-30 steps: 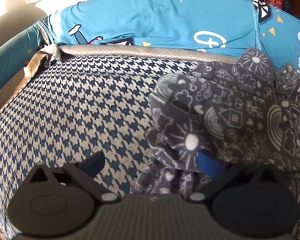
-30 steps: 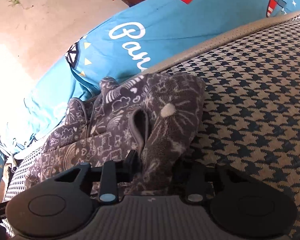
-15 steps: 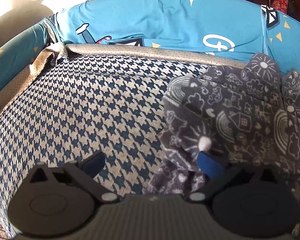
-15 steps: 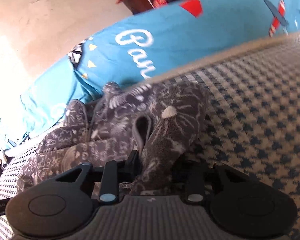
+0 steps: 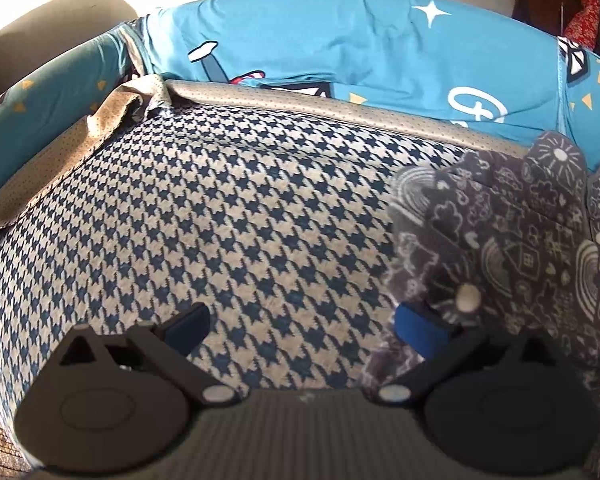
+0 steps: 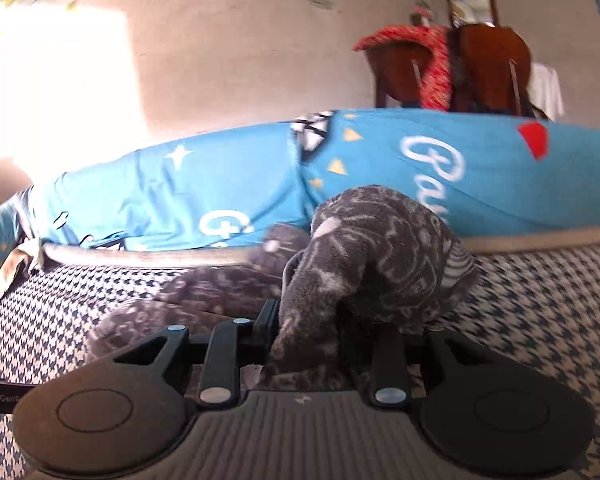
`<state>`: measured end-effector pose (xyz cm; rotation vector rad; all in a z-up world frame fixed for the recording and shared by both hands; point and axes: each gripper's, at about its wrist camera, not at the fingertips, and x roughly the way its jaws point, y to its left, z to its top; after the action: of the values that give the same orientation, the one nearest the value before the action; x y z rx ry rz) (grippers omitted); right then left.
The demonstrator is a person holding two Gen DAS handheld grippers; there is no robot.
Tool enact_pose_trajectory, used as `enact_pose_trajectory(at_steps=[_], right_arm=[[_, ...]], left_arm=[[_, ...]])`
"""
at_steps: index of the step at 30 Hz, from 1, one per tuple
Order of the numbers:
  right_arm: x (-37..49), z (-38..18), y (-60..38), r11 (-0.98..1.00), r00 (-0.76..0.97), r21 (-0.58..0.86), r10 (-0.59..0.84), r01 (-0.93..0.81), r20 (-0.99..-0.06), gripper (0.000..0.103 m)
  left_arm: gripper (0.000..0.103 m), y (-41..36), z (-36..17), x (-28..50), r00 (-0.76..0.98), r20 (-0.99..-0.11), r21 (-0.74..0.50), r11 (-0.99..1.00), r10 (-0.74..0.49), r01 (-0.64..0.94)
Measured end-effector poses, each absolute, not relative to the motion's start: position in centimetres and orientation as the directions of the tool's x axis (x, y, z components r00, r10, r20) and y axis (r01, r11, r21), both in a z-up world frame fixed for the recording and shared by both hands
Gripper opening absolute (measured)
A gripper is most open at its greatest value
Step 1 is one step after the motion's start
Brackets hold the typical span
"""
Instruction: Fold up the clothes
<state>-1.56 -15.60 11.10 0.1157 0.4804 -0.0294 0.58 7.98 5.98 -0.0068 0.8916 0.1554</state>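
We see one garment [image 6: 380,264], a grey fleece piece printed with white doodles, lying bunched on the houndstooth cover [image 5: 228,216] toward its far edge, just in front of the blue cushions. Our right gripper [image 6: 308,340] has its jaws closed on a thick fold of this garment, and the pinched cloth rises in a hump above the fingers while the rest trails off to the left across the cover. Our left gripper [image 5: 300,324] stands with its jaws wide; its left blue pad [image 5: 188,328] hangs over bare houndstooth, and its right blue pad [image 5: 418,330] sits against the near edge of the garment [image 5: 512,248], with cloth draped around it but nothing clamped between the two. Behind the cover runs a beige dotted border [image 5: 340,104], and beyond that we count two blue printed cushions [image 6: 172,196] meeting at a seam, with white lettering, stars and yellow triangles. In the right wrist view one wooden chair [image 6: 488,68] with a red patterned cloth [image 6: 432,52] thrown over it stands against the pale wall [image 6: 228,52].
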Motion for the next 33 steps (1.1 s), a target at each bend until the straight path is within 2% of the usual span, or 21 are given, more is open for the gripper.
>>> enact_pose_trajectory(at_steps=[5,13,16,19,24,33], right_arm=[[-0.2,11.4,-11.4,0.996,0.894,0.088,0.041,-0.001,-0.447,0.028],[0.5,10.4,-3.8,0.991,0.905,-0.031,0.107,-0.131,-0.411,0.027],[1.0,8.6,-1.6,0.979,0.889,-0.095,0.122,-0.181,-0.442,0.028],[1.7,6.6,-0.2,0.966,0.849,-0.123,0.135,-0.228,-0.511,0.036],[1.3,6.6,0.8,0.948,0.841,-0.134,0.183,-0.287,-0.509,0.061],[0.3,7.7,0.3,0.949,0.844,-0.124,0.193,-0.291,-0.501,0.061]], left_arm=[[0.103,10.3,6.3,0.5,0.612,-0.779,0.04,0.984,0.141,-0.176],[0.103,13.8,7.0,0.0,0.61,-0.774,0.026,0.972,0.167,-0.232],[0.103,14.8,7.1,0.1,0.604,-0.779,0.016,0.969,0.166,-0.246],[0.103,15.5,7.1,0.1,0.601,-0.781,0.012,0.967,0.167,-0.253],[0.103,15.8,7.4,0.0,0.605,-0.779,0.004,0.967,0.163,-0.256],[0.103,14.9,8.8,0.4,0.654,-0.746,-0.031,0.975,0.123,-0.218]])
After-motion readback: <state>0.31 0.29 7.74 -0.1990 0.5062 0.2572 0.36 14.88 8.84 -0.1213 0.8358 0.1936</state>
